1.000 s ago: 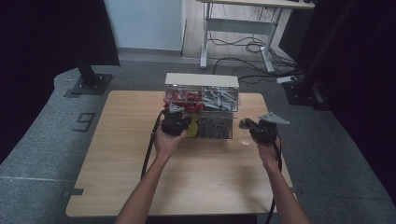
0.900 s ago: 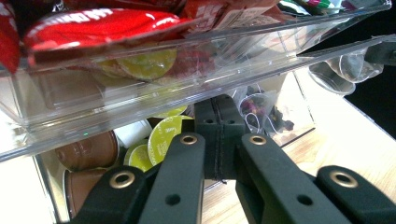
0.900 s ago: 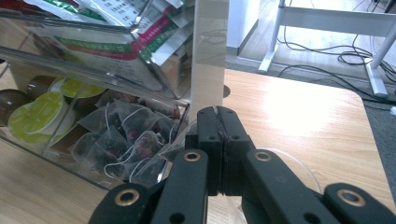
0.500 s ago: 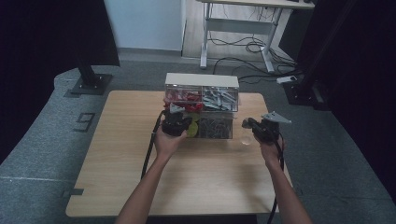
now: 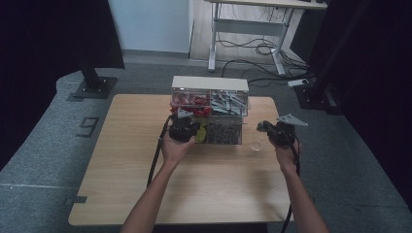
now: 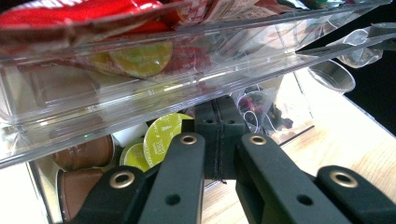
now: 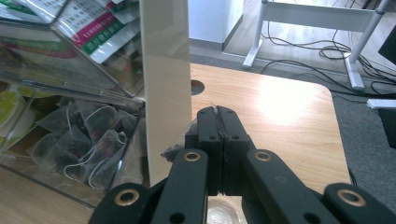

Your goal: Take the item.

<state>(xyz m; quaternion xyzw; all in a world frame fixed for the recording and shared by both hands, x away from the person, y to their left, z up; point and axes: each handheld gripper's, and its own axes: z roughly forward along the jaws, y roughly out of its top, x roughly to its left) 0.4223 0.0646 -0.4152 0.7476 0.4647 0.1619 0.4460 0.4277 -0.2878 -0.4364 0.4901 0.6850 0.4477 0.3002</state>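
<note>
A clear plastic drawer organizer (image 5: 228, 103) stands at the table's far middle and holds red sachets, green and brown coffee capsules (image 6: 161, 135) and tea bags (image 7: 93, 135). My left gripper (image 5: 195, 127) is shut, its tips (image 6: 218, 100) under a pulled-out clear drawer (image 6: 140, 79) and in front of the capsule compartment. To the right of the organizer my right gripper (image 5: 261, 127) hangs above a clear cup (image 5: 256, 144). Its jaws (image 7: 218, 109) are shut on a mesh tea bag (image 7: 180, 142) that droops at their left side.
The organizer's cream side wall (image 7: 166, 84) rises just left of the right gripper. A round cable hole (image 7: 197, 87) pierces the wooden table (image 5: 121, 160). Behind the table stand a white desk frame (image 5: 248, 29) with floor cables and a dark stand (image 5: 92, 82).
The right gripper has shifted a little to the right with the tea bag. The left gripper has kept still.
</note>
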